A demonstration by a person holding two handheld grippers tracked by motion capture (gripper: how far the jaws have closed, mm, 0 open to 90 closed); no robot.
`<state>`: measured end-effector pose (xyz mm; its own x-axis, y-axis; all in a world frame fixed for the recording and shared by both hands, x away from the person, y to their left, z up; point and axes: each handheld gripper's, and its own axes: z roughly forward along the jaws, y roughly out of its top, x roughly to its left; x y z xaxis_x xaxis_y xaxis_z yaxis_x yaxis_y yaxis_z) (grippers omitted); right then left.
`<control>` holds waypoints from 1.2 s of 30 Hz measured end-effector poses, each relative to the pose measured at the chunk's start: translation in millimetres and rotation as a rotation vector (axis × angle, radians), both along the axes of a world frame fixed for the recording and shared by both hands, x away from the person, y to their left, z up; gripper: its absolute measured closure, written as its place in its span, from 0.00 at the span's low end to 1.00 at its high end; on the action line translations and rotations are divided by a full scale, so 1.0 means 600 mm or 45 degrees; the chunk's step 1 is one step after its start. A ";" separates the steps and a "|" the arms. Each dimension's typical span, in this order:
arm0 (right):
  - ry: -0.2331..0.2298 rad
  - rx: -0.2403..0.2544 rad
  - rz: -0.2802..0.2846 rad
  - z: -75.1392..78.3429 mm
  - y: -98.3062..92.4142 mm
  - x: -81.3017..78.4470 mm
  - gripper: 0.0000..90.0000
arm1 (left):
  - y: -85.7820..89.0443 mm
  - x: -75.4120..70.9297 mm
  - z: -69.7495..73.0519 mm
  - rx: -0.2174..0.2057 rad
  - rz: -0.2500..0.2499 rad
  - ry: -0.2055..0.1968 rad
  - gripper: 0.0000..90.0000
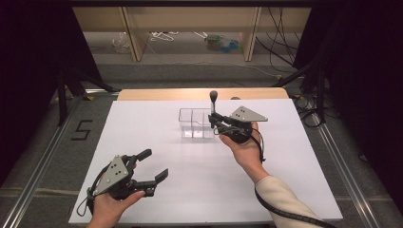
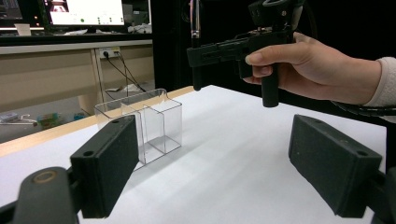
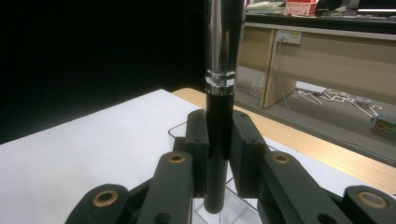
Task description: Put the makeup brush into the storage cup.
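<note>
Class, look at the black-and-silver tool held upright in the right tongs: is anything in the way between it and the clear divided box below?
Nothing visible. The tool hangs over the open-topped clear box, whose compartments look empty.

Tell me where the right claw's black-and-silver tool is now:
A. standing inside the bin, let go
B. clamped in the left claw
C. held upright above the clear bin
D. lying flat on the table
C: the right claw is shut on the tool, which stands upright with its lower end above the clear bin; the left claw is open with nothing between its jaws.
</note>
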<state>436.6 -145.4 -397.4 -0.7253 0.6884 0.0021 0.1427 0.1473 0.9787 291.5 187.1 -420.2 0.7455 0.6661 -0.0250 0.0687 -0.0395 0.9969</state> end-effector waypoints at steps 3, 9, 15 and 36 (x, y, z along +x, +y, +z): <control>0.007 -0.003 0.005 0.001 0.000 0.002 0.88 | 0.000 0.000 0.000 0.000 0.001 0.001 0.18; -0.003 0.004 -0.002 0.000 0.002 0.007 0.88 | 0.001 0.000 0.000 0.002 0.000 0.000 0.18; 0.003 0.004 -0.001 0.001 0.003 0.010 0.88 | 0.001 0.000 0.000 0.004 0.001 0.000 0.18; 0.004 0.009 -0.011 0.004 0.004 0.021 0.88 | 0.002 0.001 -0.001 0.006 -0.001 -0.001 0.18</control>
<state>449.0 -143.2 -395.3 -0.7191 0.6949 0.0094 0.1471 0.1390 0.9793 292.2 188.1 -420.9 0.7462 0.6654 -0.0212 0.0678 -0.0443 0.9967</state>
